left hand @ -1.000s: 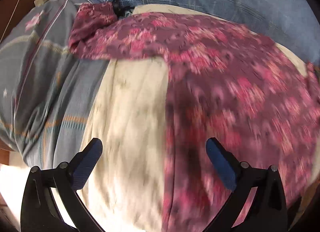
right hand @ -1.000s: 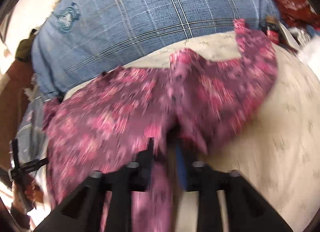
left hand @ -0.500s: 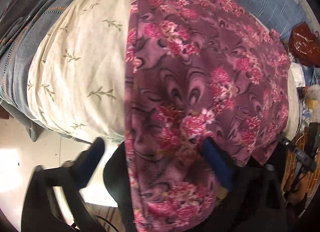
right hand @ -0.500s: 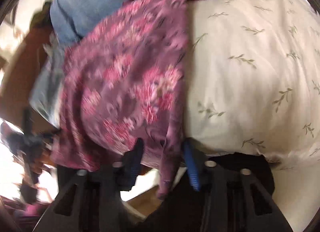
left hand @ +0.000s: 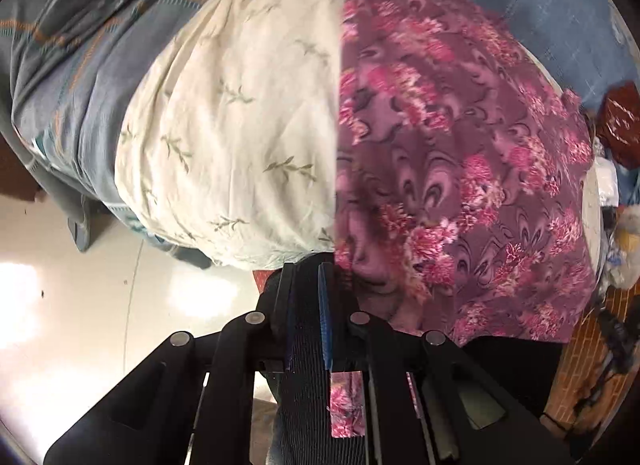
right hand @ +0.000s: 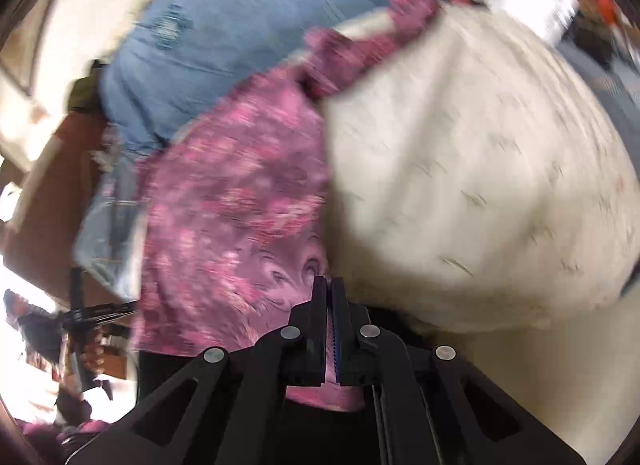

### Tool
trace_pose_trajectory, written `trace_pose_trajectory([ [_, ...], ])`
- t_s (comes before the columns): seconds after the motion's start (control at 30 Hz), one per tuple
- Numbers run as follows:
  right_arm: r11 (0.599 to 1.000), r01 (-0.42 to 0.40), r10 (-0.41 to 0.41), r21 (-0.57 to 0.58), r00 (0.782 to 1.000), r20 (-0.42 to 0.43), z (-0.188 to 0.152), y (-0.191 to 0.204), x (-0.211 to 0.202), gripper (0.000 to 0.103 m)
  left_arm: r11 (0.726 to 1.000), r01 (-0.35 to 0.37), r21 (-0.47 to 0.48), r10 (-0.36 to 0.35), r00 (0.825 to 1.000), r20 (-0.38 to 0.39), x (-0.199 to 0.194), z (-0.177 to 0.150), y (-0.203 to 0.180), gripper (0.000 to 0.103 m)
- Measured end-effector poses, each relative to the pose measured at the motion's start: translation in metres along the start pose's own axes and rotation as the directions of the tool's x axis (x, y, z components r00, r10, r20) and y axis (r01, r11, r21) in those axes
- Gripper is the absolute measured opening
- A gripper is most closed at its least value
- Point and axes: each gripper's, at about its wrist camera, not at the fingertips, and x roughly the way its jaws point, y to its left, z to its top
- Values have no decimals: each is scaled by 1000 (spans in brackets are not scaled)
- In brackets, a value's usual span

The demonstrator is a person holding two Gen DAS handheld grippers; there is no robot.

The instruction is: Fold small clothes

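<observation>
Across the cream leaf-print bedcover point(left hand: 224, 113), both grippers' jaws pinch the purple floral garment point(left hand: 460, 153) edge.

Cream leaf-print sheet point(left hand: 224, 113) beside blue checked blanket point(right hand: 248, 25).

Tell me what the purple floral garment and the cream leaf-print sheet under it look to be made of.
Purple floral garment: thin woven cloth, probably a light synthetic or cotton blend; it drapes limply over the edge and shows a slight sheen. Cream leaf-print sheet: matte woven cotton by the look, with fine wrinkles and no shine. Neither fibre can be confirmed from the pictures.
</observation>
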Motion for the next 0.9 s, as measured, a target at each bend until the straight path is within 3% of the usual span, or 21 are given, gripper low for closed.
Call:
trace_pose_trajectory([
  [0.07,999,47,-46,22,999,-8,1,-5,10,1,1000,-22,15,21,999,34,-11,1,0,8],
  [0.13,999,36,-37,37,999,20,11,-8,3,7,996,-58,65,52,995,86,-30,9,-4,19],
  [0.2,999,40,-42,20,994,98,39,-7,-14,8,993,-81,91,67,986,151,-46,24,-15,60],
  [0.23,999,38,-41,18,990,136,54,-5,-20,9,993,-80,92,62,981,185,-53,34,-21,64],
  [0.33,999,31,-38,34,973,226,106,1,-19,29,993,-42,108,15,970,242,-61,79,-44,64],
  [0.43,1000,-12,10,4,969,248,159,15,-1,43,992,-34,119,3,967,254,-53,125,-60,64],
  [0.53,996,-74,81,-43,976,202,217,46,36,57,995,-16,102,-9,971,241,-40,183,-72,64],
  [0.63,989,-135,141,-59,983,116,267,80,94,58,998,-14,60,0,974,228,-23,235,-69,65],
  [0.8,986,-4,5,-169,1000,10,328,118,196,57,997,-73,-14,74,983,170,9,294,-43,65],
  [0.9,969,76,-86,-233,996,-32,338,116,233,59,997,-79,-25,82,987,142,24,307,-27,65],
])
